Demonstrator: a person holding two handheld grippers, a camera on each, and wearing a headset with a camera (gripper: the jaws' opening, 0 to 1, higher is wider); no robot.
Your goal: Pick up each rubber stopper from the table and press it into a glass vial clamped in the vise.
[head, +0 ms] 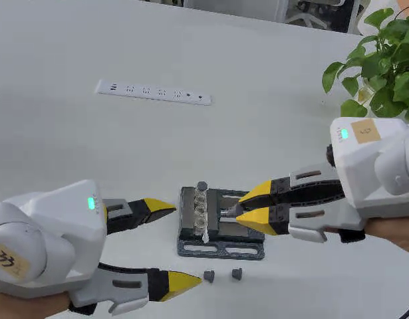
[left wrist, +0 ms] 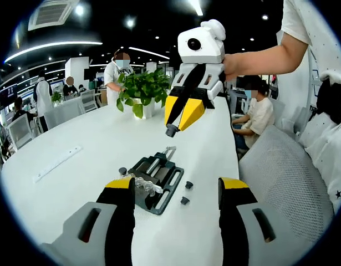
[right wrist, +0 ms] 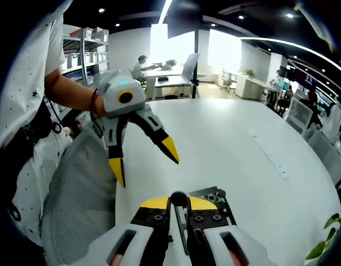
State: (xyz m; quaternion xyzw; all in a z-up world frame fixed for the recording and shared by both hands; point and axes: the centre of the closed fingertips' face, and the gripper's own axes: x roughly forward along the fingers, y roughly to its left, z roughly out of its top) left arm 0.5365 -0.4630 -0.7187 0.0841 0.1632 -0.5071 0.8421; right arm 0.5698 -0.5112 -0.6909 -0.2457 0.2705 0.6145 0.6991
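sitting in vise (head: 221,249): vials (head: 201,211); one stoppered

The left gripper (head: 187,244) is carrying a tan sticker (head: 9,259) reading what looks like "33", while the right gripper (head: 239,206) is showing a second tan sticker (head: 366,131) with one illegible handwritten mark.

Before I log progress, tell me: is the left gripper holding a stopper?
No, the left gripper is wide open, with nothing between its jaws.
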